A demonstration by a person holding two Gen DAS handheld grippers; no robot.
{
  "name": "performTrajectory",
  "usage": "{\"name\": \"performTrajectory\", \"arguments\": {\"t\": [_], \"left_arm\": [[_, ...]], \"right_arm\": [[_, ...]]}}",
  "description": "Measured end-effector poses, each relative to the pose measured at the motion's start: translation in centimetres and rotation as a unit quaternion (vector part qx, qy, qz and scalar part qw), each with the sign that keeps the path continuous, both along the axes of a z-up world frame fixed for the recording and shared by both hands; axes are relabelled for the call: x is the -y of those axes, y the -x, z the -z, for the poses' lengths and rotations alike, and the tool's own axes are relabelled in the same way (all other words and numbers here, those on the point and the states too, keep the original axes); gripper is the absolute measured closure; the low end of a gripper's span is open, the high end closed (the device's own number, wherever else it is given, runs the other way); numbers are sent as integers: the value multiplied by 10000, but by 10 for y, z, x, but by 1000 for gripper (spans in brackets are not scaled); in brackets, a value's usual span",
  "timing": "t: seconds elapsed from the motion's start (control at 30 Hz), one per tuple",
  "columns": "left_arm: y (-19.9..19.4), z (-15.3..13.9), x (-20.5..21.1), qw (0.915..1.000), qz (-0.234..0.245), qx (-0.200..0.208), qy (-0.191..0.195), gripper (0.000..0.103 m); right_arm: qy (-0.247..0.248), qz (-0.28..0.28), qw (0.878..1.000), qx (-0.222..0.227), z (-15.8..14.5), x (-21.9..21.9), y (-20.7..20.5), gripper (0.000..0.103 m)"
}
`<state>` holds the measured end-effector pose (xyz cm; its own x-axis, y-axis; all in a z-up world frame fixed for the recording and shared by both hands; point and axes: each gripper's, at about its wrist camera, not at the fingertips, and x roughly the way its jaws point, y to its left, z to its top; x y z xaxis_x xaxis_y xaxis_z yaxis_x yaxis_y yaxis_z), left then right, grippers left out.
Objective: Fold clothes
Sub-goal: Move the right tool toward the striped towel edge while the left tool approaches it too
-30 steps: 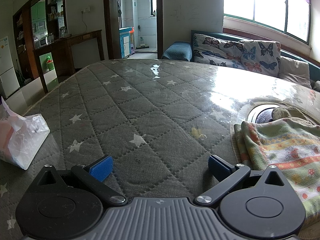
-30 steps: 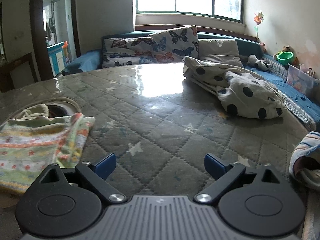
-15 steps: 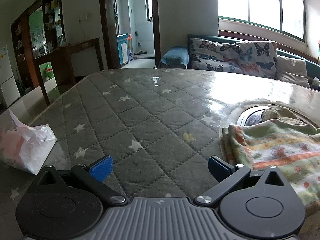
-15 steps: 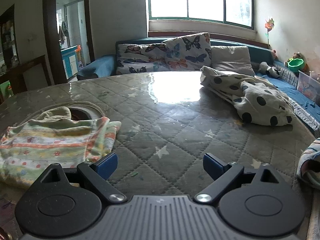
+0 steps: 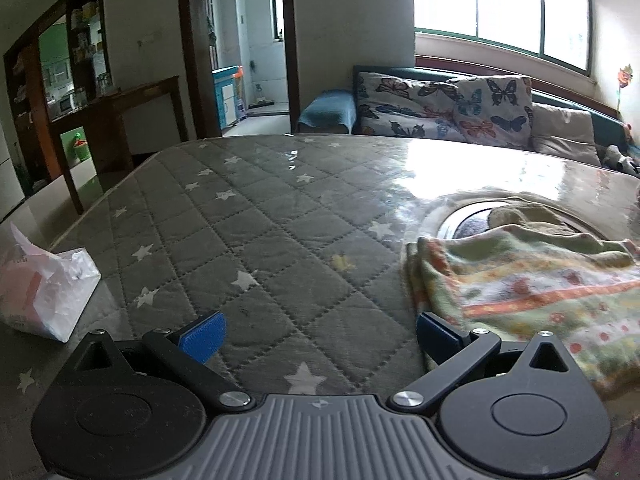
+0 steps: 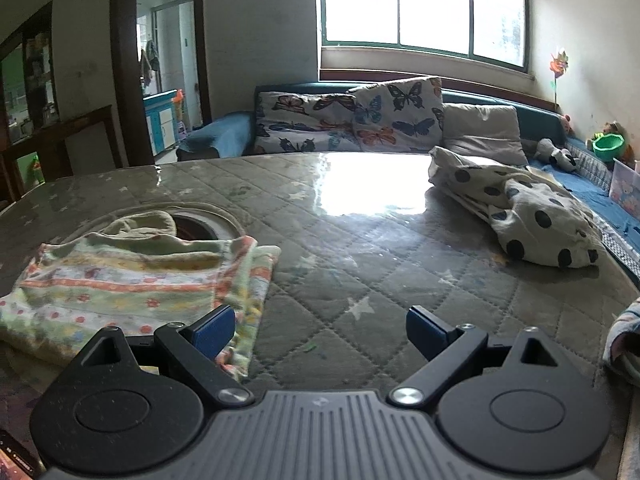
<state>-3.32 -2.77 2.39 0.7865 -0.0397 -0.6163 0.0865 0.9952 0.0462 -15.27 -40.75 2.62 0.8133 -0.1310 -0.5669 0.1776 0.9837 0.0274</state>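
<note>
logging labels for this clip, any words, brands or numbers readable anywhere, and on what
No text can be read in either view.
White plastic bag: pink and red print, too blurred to read.
Clear box by the sofa: cartoon picture, no legible words.
Left gripper and right gripper: no lettering visible.

A grey quilted table cover (image 5: 256, 216) with white stars lies under a shiny clear sheet that catches the window (image 6: 424, 4) glare. A crumpled white plastic bag (image 5: 44, 292) sits at its near left edge. Beyond the table runs a dark sofa with two butterfly cushions (image 6: 352, 120) and a plain grey cushion (image 6: 480, 132). A green bowl (image 6: 608, 146) rests at the sofa's far right end, a paper pinwheel (image 6: 559, 65) above it. On the left, a doorway (image 5: 248, 40) opens onto a tiled room.
</note>
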Motion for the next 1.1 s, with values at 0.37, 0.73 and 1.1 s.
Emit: {"name": "performTrajectory", "arguments": {"t": [0.37, 0.73, 1.1], "left_arm": [[9, -8, 5, 9996, 235, -45, 150, 0], [14, -13, 11, 9990, 411, -45, 173, 0], [17, -16, 10, 9987, 461, 18, 201, 0]], "right_arm": [[20, -333, 9994, 95, -11, -20, -2, 8], [122, -825, 9965, 110, -17, -52, -8, 8], [221, -1539, 9878, 48, -18, -98, -19, 9]]}}
